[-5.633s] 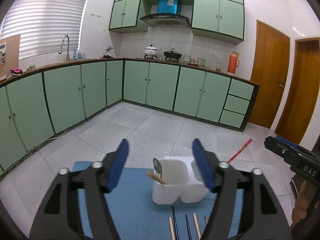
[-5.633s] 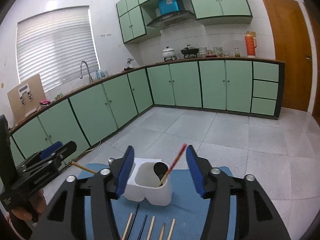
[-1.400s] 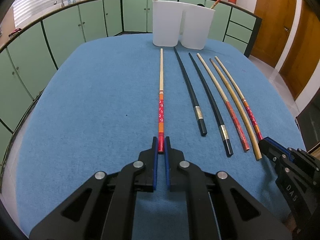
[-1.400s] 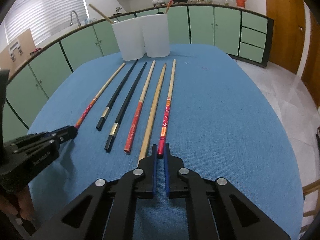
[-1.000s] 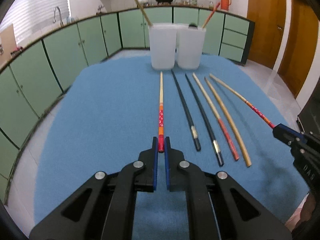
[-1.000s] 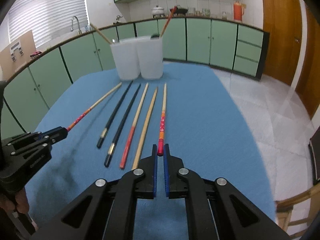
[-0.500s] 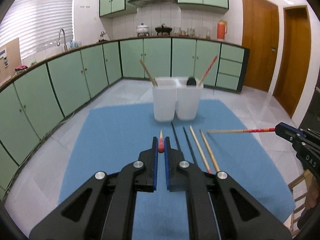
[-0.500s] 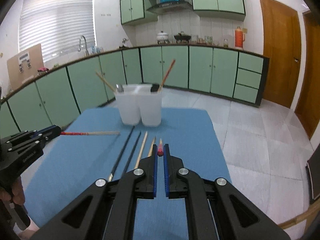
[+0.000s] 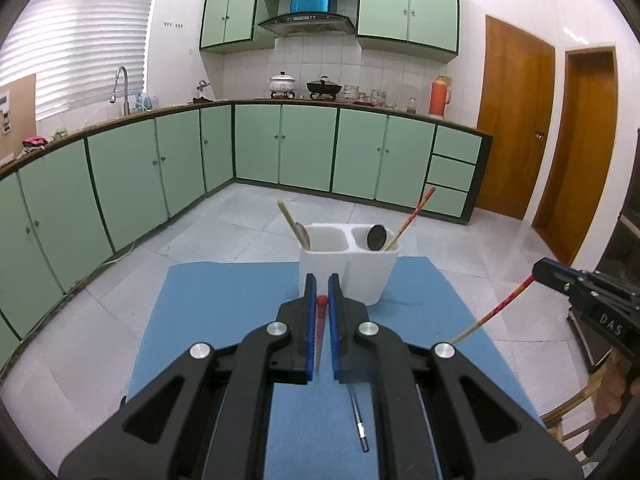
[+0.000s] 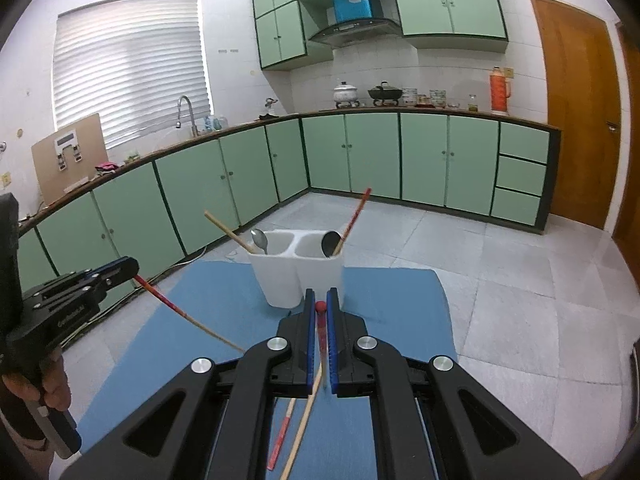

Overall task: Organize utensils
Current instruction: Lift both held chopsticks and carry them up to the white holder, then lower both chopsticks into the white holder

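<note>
A white two-compartment holder (image 9: pixel 348 266) stands at the far end of a blue mat (image 9: pixel 224 300). Each compartment holds a spoon and a chopstick. My left gripper (image 9: pixel 321 300) is shut on a red-ended chopstick (image 9: pixel 320 320), held above the mat and hanging down, just in front of the holder. My right gripper (image 10: pixel 319 306) is shut on a matching red-ended chopstick (image 10: pixel 316 360), also hanging down near the holder (image 10: pixel 296 272). Each gripper shows in the other's view: the right (image 9: pixel 538 272), the left (image 10: pixel 130 266).
Other chopsticks lie on the mat under the grippers: a black one (image 9: pixel 358 420), and a red-ended one (image 10: pixel 282 440). Tiled floor lies around the mat. Green kitchen cabinets (image 9: pixel 280 148) run along the back and left. Wooden doors (image 9: pixel 516 120) stand at the right.
Both grippers have lifted their chopsticks off the mat and raised them. The chopsticks now tilt down from the jaws, and both grippers sit closer to the holder.
</note>
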The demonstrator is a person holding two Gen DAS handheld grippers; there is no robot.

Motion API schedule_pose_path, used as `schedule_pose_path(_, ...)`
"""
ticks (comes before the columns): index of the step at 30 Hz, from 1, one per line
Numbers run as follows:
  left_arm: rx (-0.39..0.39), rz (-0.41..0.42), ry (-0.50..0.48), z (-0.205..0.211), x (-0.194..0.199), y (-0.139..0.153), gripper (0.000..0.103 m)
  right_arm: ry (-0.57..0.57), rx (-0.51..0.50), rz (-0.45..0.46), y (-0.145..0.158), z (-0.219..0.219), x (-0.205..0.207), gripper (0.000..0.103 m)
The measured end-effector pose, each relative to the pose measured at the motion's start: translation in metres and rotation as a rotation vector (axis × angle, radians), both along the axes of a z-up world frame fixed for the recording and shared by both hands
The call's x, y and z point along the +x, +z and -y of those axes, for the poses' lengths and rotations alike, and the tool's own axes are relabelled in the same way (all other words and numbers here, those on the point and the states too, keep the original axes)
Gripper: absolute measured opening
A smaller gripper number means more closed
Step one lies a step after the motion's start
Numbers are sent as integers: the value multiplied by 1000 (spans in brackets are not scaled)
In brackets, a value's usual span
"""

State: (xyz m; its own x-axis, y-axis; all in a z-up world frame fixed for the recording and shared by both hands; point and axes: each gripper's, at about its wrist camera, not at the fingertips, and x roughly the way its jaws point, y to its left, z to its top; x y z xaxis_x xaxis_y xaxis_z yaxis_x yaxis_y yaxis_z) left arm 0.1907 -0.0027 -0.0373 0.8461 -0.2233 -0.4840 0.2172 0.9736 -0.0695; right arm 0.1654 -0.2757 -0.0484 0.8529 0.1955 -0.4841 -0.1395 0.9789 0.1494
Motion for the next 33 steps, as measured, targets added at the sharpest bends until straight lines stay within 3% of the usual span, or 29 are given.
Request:
schedule_pose_path(20, -31, 52, -24, 3, 15, 32, 5, 50, 1, 63, 34, -3, 26, 5)
schedule_pose_path(33, -72, 192, -28, 19, 30, 85, 5, 56, 21, 178, 82, 2, 47, 5)
